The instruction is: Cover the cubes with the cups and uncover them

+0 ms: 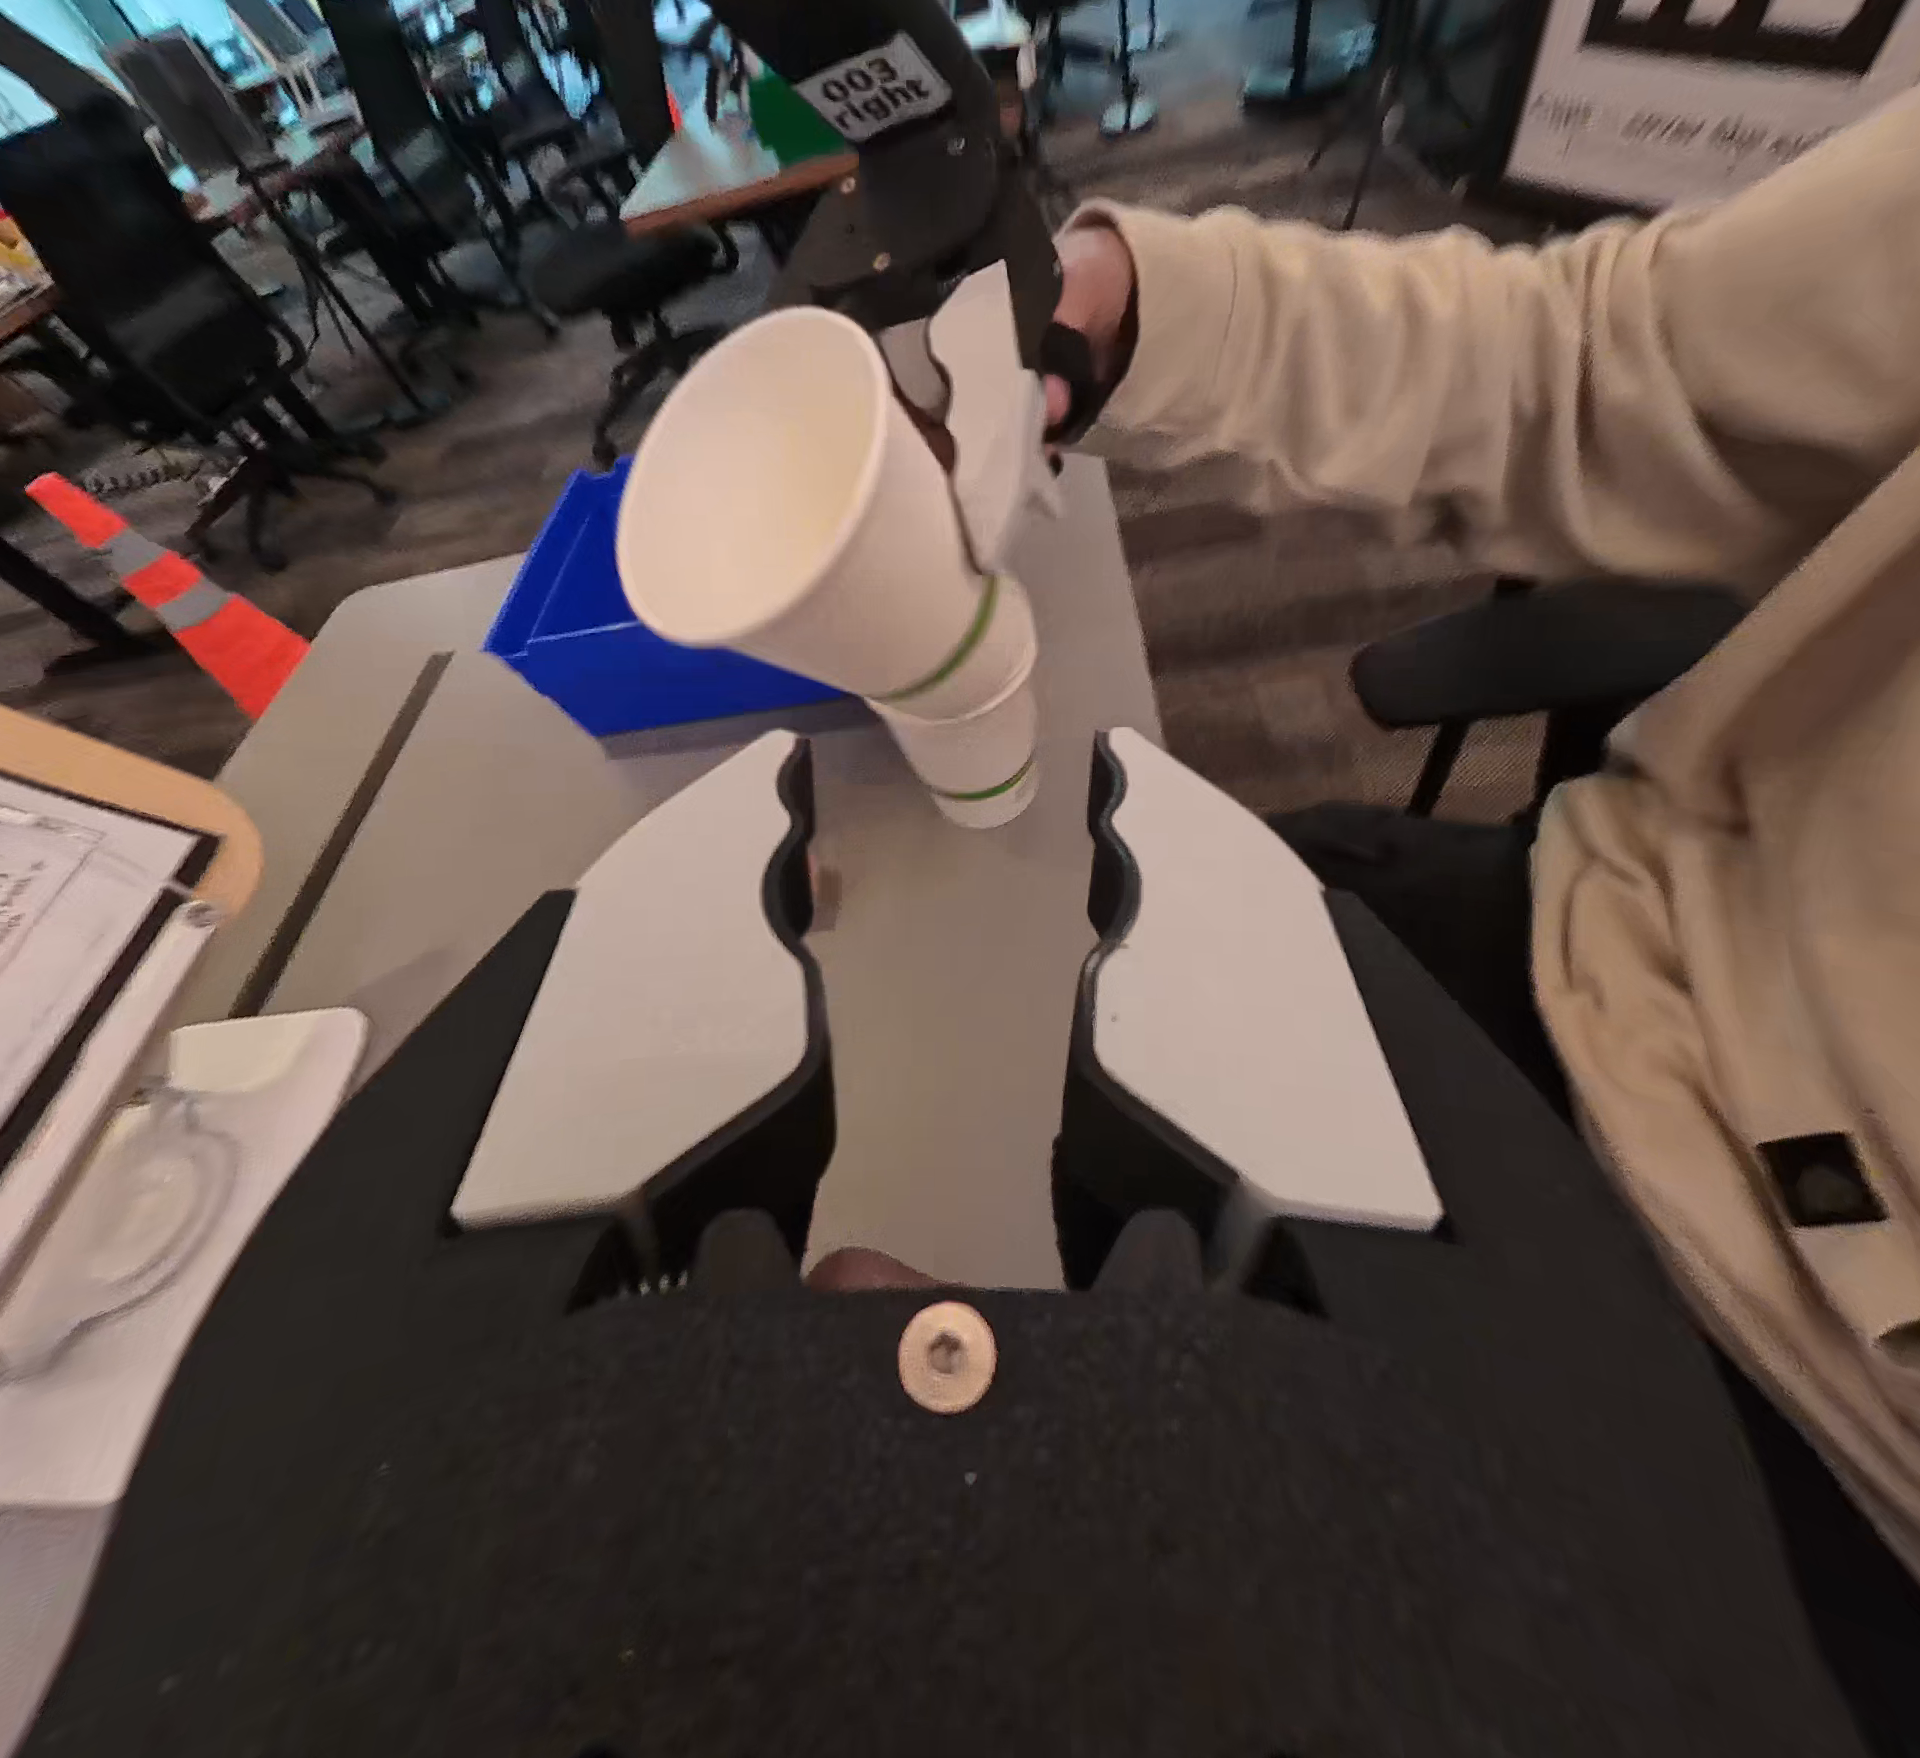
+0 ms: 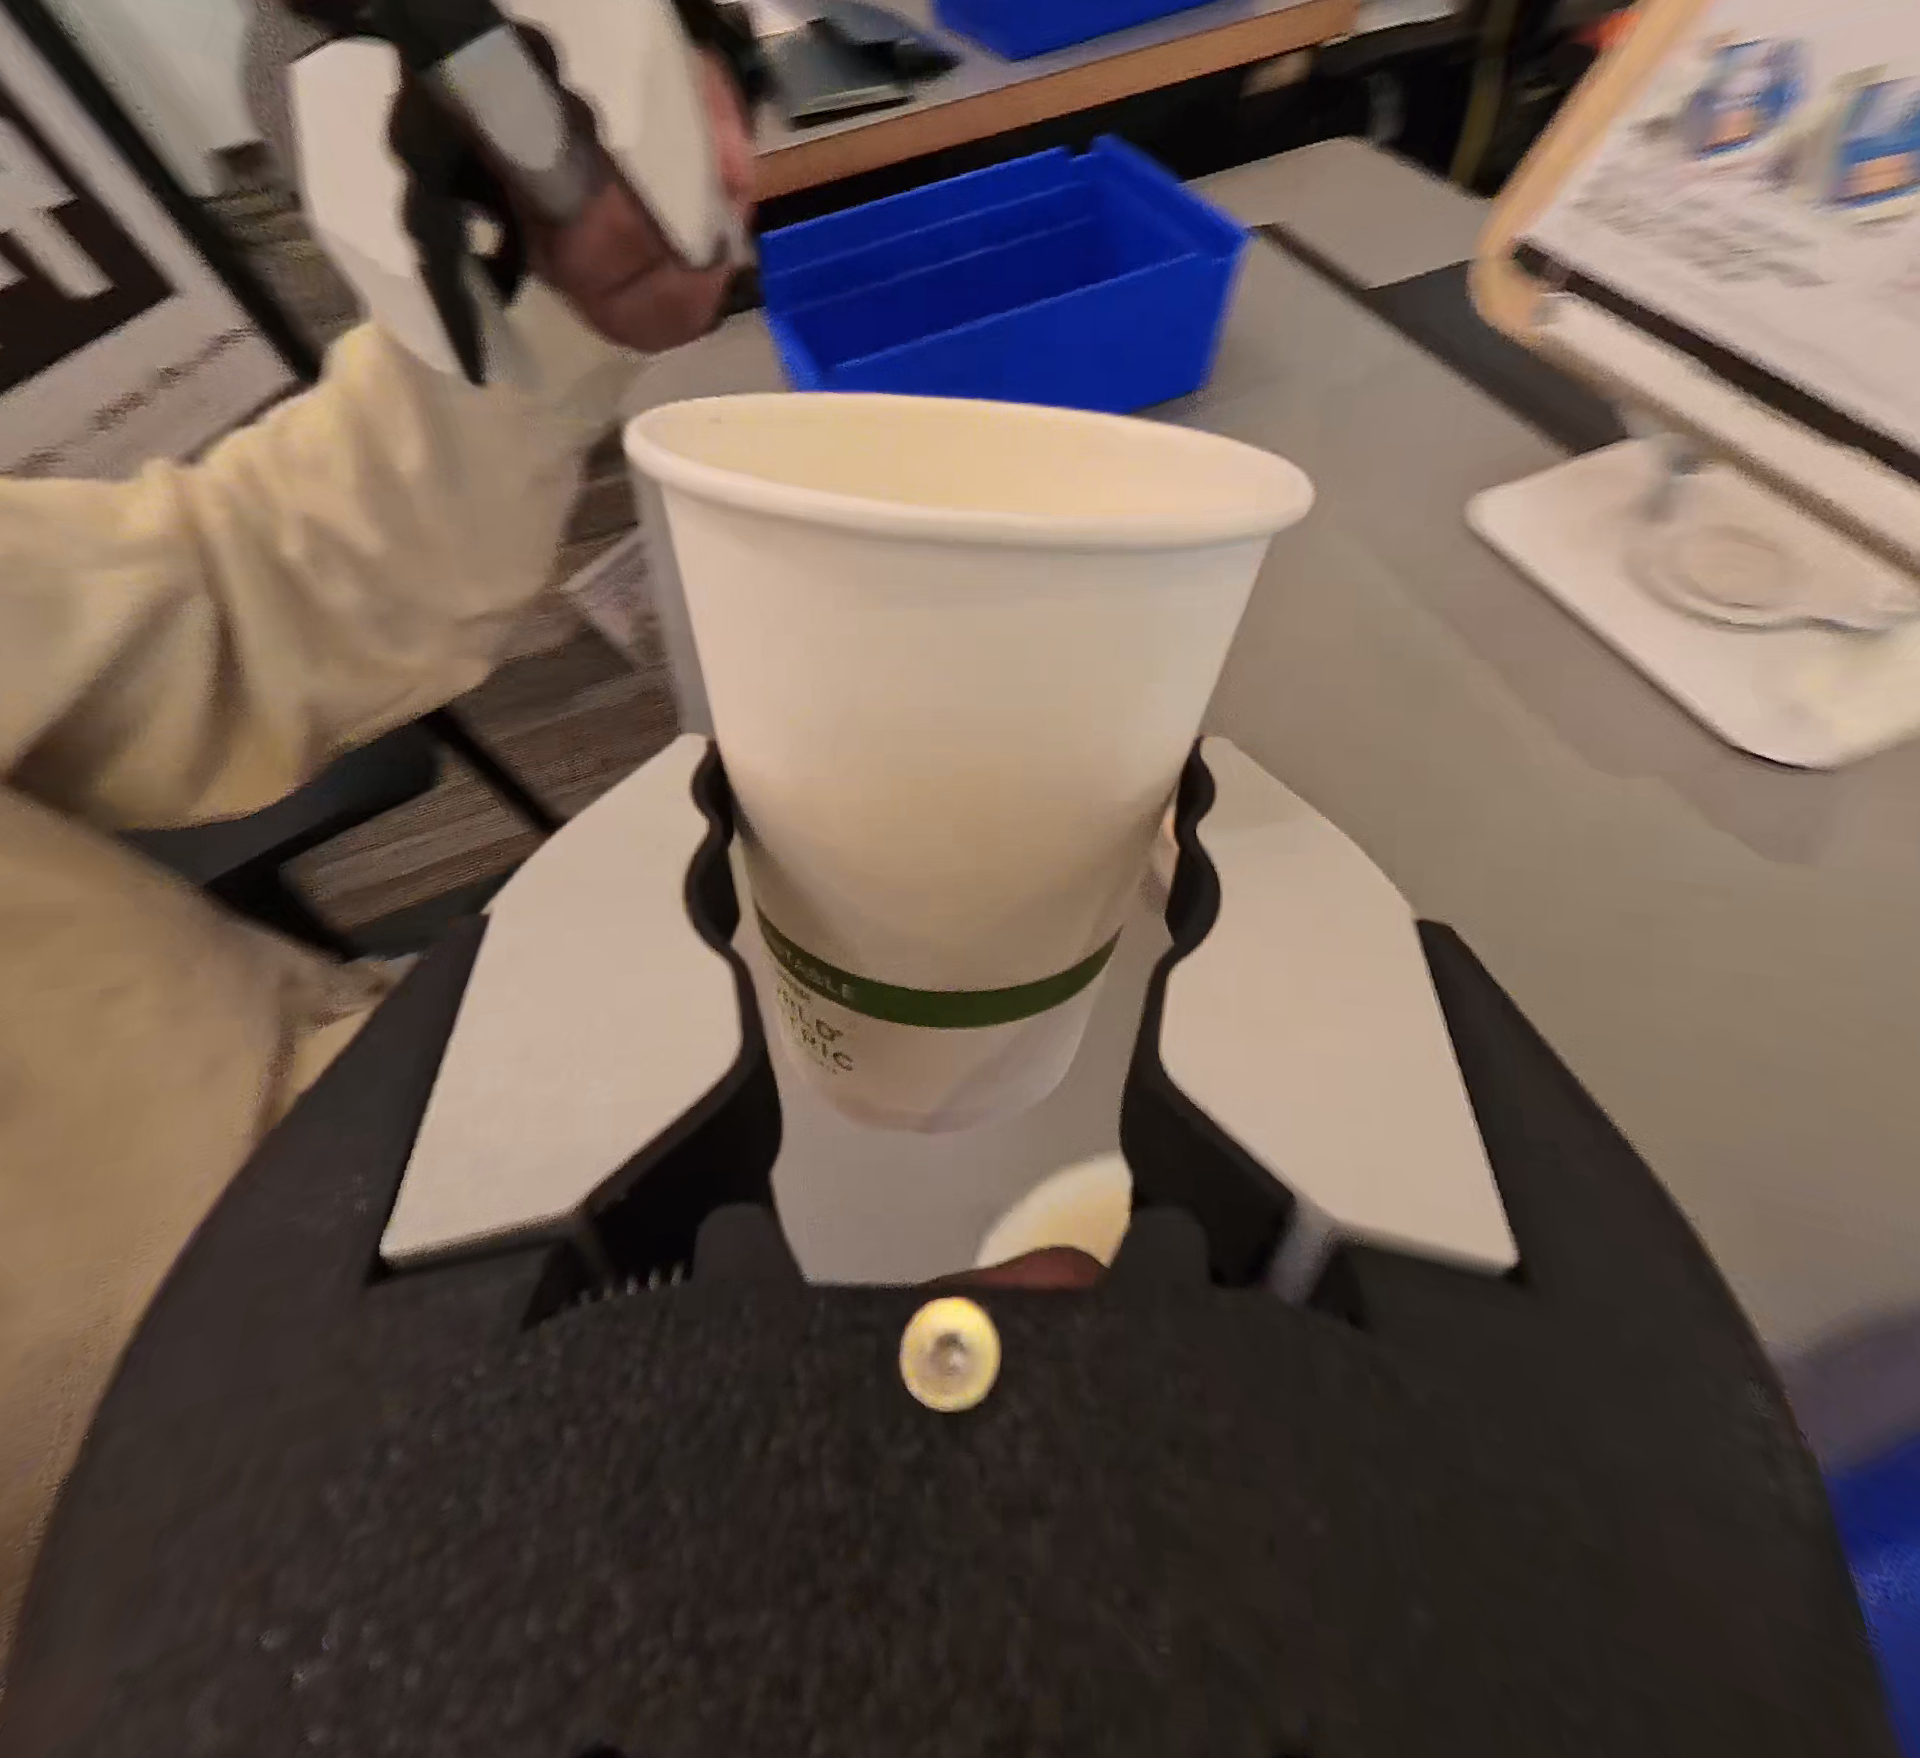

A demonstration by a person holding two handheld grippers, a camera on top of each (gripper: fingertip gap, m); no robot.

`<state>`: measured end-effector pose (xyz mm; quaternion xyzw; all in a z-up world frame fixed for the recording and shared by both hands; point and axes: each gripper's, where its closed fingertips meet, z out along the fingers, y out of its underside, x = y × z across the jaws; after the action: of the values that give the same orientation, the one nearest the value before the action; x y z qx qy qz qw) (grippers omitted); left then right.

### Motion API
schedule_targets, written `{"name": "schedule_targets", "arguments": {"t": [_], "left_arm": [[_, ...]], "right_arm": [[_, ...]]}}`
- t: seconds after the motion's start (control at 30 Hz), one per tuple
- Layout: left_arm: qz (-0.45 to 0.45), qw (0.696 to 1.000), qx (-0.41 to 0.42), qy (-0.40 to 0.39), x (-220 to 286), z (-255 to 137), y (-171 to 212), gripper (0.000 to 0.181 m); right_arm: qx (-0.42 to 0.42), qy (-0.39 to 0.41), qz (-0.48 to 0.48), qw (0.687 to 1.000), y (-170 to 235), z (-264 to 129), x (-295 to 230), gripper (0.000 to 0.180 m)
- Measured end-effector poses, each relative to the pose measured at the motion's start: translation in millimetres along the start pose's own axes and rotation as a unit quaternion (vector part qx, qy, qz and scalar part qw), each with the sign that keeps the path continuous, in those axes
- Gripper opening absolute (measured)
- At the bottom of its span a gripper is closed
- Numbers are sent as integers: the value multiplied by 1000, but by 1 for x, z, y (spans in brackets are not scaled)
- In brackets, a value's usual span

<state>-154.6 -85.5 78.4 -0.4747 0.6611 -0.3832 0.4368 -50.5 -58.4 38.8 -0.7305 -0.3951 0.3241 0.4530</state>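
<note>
so far no cube is covered (none shows), as the right gripper (image 2: 951, 887) clamps the nested white paper cups with green bands (image 2: 961, 721) aloft over the grey worktop (image 2: 1455, 825), the left gripper (image 1: 951, 861) empty, agape.

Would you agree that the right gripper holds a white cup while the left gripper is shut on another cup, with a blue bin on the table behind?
Not quite: the left gripper is open and empty, as the left wrist view shows. The right gripper does hold a white cup, and a blue bin sits on the table behind.
</note>
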Motion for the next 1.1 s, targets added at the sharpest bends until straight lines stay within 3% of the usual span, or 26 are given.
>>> {"name": "schedule_targets", "arguments": {"t": [0.1, 0.27, 0.4, 0.57, 1.1], "left_arm": [[-31, 999, 24, 9, 18, -4, 21, 45], [-141, 983, 16, -115, 0, 4, 91, 45], [-265, 925, 23, -270, -29, -10, 149, 47], [-303, 857, -12, -416, -39, -43, 195, 49], [-305, 867, -30, -393, -22, -35, 205, 51]], "right_arm": [[30, 109, 3, 994, 11, -35, 21, 82], [74, 245, 32, 966, 44, -74, 48, 82], [98, 289, 58, 951, 67, -75, 55, 82], [114, 314, 70, 940, 78, -67, 56, 82], [57, 321, 58, 943, 93, -41, 57, 83]]}}
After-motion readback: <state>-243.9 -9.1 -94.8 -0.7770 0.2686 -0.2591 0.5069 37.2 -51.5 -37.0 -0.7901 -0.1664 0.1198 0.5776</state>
